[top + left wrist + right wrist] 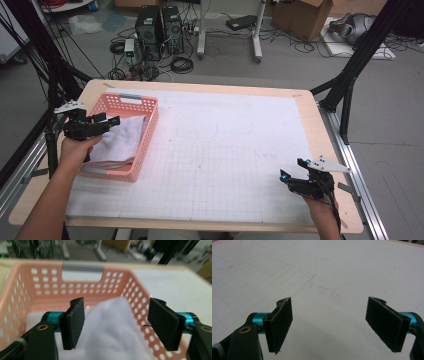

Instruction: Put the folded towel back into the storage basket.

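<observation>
A pink perforated basket point(148, 129) stands at the table's left, with a folded white cloth point(122, 138) lying inside it. My left gripper point(107, 120) hovers over the basket's near left side, open, its jaws spread above the cloth. In the left gripper view the white cloth point(110, 332) rises between the open jaws, with the basket wall point(45, 282) and its grey handle point(82, 266) beyond; nothing is pinched. My right gripper point(292, 172) sits low at the table's near right corner, open, over the bare gridded mat point(324, 290).
A white gridded mat point(225, 150) covers the wooden table point(320, 130). Black frame struts point(350, 75) stand at the right and left edges. Computer towers point(160, 30), cables and cardboard boxes lie on the floor beyond the table.
</observation>
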